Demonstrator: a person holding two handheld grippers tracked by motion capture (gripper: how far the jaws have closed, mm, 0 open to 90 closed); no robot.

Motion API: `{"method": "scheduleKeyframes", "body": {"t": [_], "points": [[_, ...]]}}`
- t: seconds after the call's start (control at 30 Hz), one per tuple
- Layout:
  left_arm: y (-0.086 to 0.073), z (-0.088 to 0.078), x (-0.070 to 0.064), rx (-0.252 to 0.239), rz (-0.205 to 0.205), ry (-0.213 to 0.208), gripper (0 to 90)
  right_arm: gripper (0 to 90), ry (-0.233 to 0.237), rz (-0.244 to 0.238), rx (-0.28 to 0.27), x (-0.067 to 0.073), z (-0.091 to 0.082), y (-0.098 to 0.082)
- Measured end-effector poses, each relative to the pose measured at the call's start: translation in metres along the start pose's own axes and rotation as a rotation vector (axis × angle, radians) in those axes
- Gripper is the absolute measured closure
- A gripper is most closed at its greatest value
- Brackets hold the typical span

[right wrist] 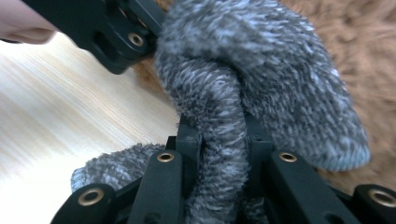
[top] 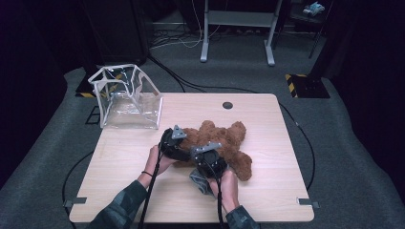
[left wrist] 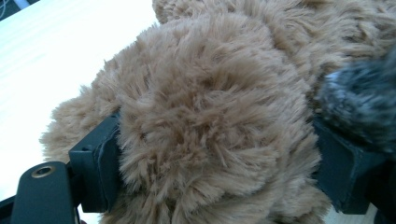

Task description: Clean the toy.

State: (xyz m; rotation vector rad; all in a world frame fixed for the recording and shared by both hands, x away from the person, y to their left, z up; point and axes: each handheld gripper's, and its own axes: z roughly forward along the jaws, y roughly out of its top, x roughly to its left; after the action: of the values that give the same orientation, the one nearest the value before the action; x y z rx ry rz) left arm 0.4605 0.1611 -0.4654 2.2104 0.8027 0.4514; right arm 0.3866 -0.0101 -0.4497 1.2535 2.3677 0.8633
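A brown teddy bear (top: 229, 138) lies in the middle of the wooden table (top: 124, 186). My left gripper (top: 185, 151) is shut on one furry limb (left wrist: 210, 116), its jaws pressing in from both sides. A grey fuzzy sock (right wrist: 261, 70) lies against the bear's fur (right wrist: 369, 42), close to the left gripper's jaw. My right gripper (right wrist: 223, 140) is shut on a bunched fold of this sock. The sock's loose end (top: 199, 183) hangs beneath the right gripper (top: 203, 156), beside the hand.
A clear plastic bag with white edging (top: 126, 98) stands open at the table's back left corner. A round cable hole (top: 227, 105) sits near the back edge. Cables trail from both grippers over the front edge. A desk frame (top: 237, 28) stands on the floor beyond.
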Motion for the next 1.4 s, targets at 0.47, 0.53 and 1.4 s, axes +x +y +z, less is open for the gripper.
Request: {"method": "scheduleKeyframes", "body": {"t": [0.47, 0.53, 1.4], "points": [[0.0, 0.0, 0.0, 0.008, -0.002, 0.006, 15.6, 74.8, -0.101, -0.057, 0.141, -0.004, 0.01, -0.045], [0.0, 0.0, 0.001, 0.008, -0.01, 0.002, 15.7, 74.5, -0.081, -0.062, 0.119, -0.006, 0.006, -0.044], [0.0, -0.002, 0.001, -0.005, -0.018, 0.003, 15.5, 74.1, 0.098, -0.012, 0.012, -0.007, -0.005, -0.031]]}}
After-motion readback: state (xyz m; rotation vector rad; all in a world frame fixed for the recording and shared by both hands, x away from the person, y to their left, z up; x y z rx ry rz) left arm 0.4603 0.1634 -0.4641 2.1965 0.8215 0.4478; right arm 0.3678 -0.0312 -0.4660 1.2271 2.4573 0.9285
